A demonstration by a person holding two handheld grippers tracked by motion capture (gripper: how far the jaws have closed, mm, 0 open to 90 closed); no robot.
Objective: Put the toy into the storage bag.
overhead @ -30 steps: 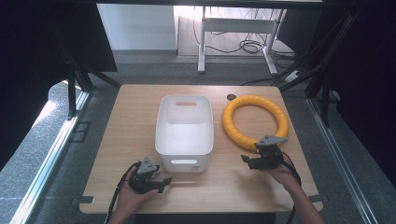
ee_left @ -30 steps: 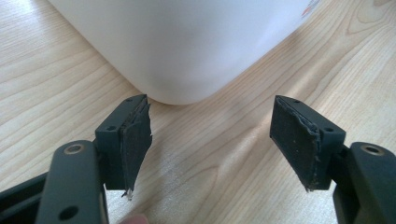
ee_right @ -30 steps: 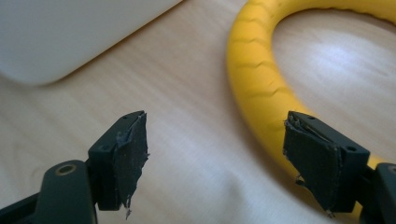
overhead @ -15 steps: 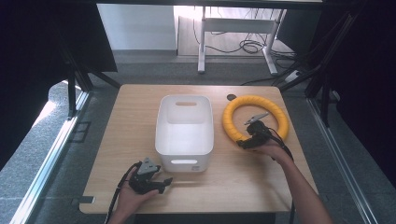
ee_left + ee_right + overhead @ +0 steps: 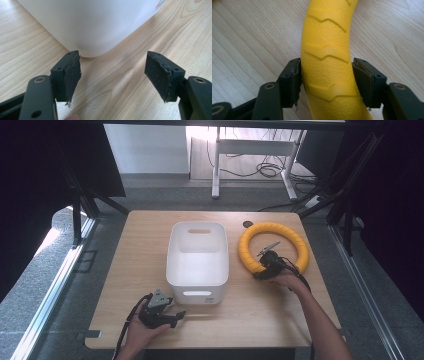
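Note:
A yellow ribbed ring (image 5: 272, 227) lies flat on the wooden table, right of a white plastic bin (image 5: 197, 285). My right gripper (image 5: 258, 271) sits at the ring's near left arc. In the right gripper view the ring (image 5: 327, 50) runs between the jaws, and both pads press its sides, so my right gripper (image 5: 326, 82) is shut on it. My left gripper (image 5: 175, 316) rests low near the table's front edge, just before the bin's near left corner. In the left gripper view it (image 5: 112, 75) is open and holds nothing, facing the bin's rounded corner (image 5: 87, 25).
The bin stands in the middle of the table (image 5: 260, 320) and looks empty, with handle slots in its near and far walls. A small dark disc (image 5: 248, 224) lies beyond the ring. Black frame legs stand on both sides of the table.
My right gripper moved forward from the table's near right area to the ring and closed on its near left arc. The left gripper stayed put.

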